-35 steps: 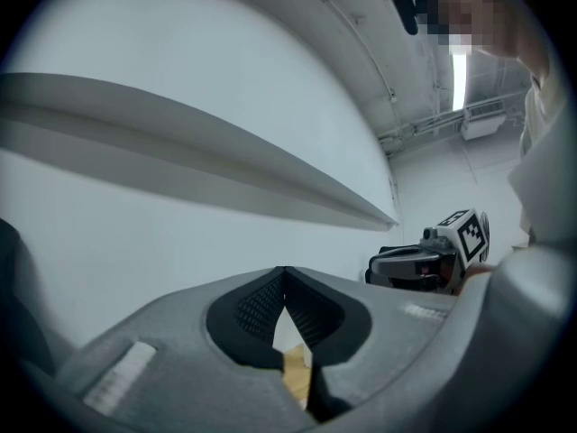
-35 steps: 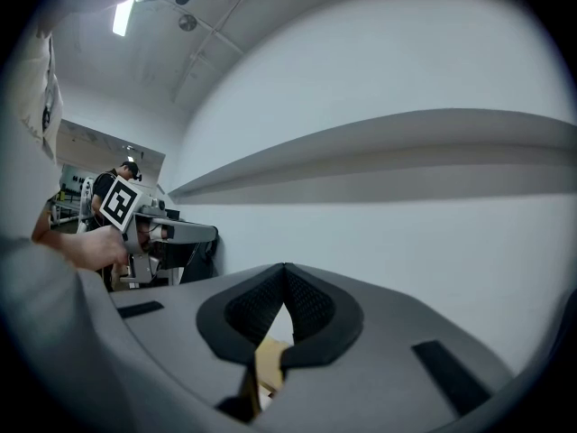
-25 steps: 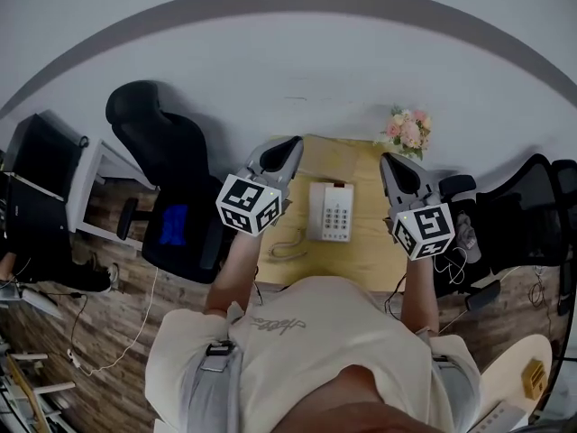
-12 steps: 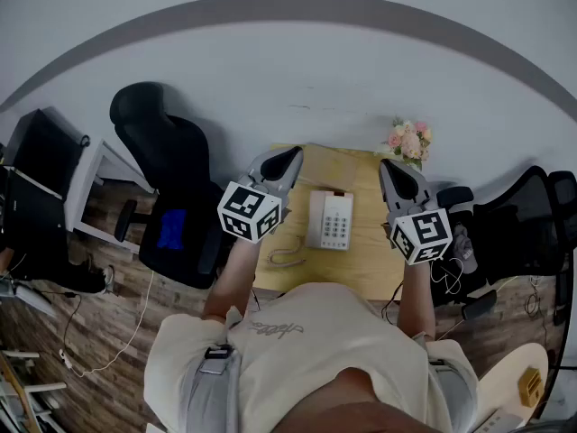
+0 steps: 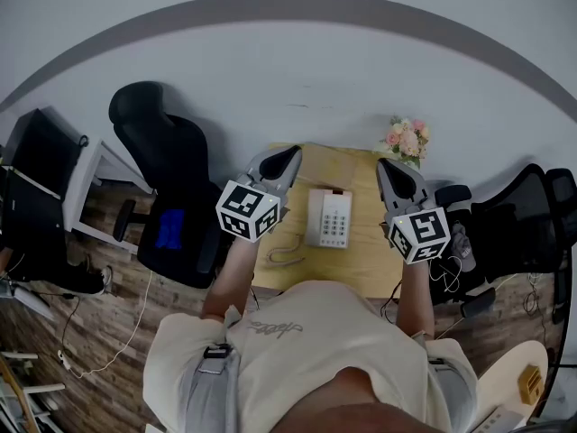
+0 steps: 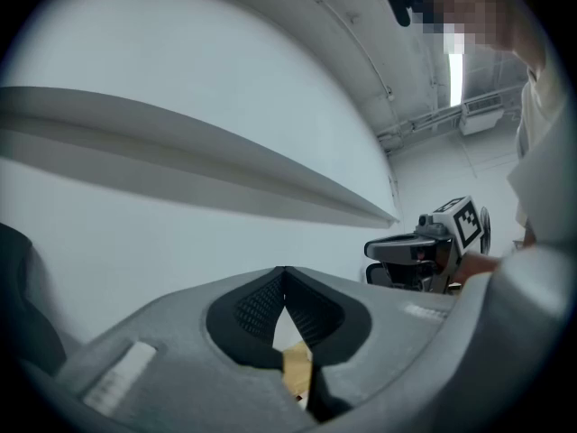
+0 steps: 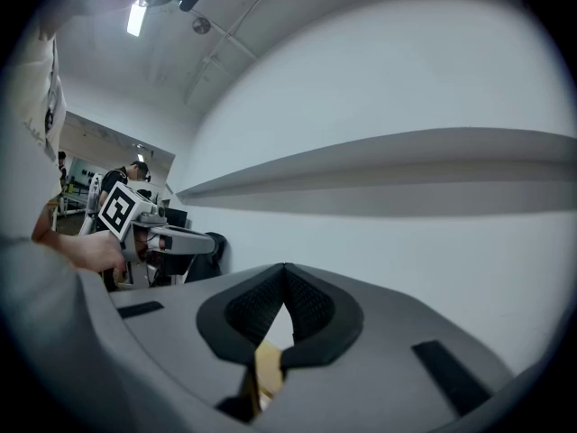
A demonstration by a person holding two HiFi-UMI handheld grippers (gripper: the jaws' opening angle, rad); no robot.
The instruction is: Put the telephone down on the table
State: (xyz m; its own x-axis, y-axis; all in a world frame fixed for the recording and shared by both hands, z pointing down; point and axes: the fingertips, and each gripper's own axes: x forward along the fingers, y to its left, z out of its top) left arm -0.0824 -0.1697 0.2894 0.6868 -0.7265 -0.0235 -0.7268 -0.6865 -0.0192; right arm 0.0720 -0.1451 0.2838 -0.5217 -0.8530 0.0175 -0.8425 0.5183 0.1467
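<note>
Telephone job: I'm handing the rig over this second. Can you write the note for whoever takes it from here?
Left gripper: shut, empty, held level by the table's left edge.
Right gripper: shut, empty, held level by the table's right side.
Telephone: lies flat on the wooden table, keypad up, between the two grippers. Neither touches it. Its cord curls near the left edge.
Done: the telephone is down on the table.
Left: nothing of the task that I can see. Whether the handset sits properly is too small to tell.
</note>
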